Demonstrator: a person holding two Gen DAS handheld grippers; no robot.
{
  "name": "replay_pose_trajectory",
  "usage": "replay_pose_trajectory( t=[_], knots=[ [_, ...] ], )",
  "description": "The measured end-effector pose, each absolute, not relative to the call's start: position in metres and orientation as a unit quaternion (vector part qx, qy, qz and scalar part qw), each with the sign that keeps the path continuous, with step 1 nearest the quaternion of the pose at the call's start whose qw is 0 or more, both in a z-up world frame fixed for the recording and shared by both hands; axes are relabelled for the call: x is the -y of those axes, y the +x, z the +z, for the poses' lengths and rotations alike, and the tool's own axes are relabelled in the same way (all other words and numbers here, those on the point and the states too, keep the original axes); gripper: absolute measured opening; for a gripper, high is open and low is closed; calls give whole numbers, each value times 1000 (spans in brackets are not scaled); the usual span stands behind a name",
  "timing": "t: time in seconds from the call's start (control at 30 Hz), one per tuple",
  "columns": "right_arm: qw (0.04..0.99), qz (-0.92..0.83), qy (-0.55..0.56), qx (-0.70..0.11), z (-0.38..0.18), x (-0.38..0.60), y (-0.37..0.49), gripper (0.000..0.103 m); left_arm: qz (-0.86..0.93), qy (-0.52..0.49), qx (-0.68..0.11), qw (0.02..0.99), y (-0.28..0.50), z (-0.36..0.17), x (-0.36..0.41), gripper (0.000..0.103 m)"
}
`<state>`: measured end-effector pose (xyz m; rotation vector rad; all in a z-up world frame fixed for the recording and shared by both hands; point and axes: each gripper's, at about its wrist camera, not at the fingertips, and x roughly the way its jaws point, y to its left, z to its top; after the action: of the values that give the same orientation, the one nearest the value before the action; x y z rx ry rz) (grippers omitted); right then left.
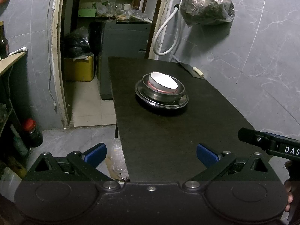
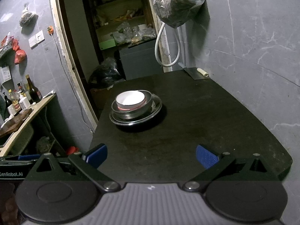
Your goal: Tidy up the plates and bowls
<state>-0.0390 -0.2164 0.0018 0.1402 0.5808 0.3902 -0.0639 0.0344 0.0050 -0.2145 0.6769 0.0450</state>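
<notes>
White bowl [image 1: 163,83] with a red band low on its outside sits nested in a steel bowl [image 1: 165,95], and that steel bowl rests on a steel plate [image 1: 182,103] — one neat stack, out on the black table [image 1: 178,140]. The white bowl leans toward the left side of the steel one rather than dead centre. From the right wrist view the same stack, white bowl [image 2: 130,99] inside steel bowl [image 2: 137,111] on steel plate [image 2: 156,107], stands left of the table's [image 2: 206,121] middle, toward the far half.

Both claws are well back from it at the near edge. The left gripper [image 1: 151,154] has its blue pads spread wide, nothing between them. The right gripper [image 2: 151,155] is just the same: pads wide apart, empty, hovering over the bare tabletop. In the left wrist view the right gripper's black body pokes in at the right edge.

At the far right corner of the table lies a cleaver [image 2: 196,73] with a pale handle, against the grey wall. Above it a plastic bag [image 2: 179,3] of dark stuff hangs, with a white hose [image 2: 159,45] looping below. Off to the left, a counter with bottles [image 2: 33,91].
</notes>
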Motion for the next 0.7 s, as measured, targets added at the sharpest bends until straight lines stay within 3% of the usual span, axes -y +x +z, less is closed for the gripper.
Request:
replay_pose_trajectory(
  t=[0.7],
  knots=[
    [939,187,66,-279,3,214,-43,103,19,-103,-332,937,-65,3,-34,102]
  ],
)
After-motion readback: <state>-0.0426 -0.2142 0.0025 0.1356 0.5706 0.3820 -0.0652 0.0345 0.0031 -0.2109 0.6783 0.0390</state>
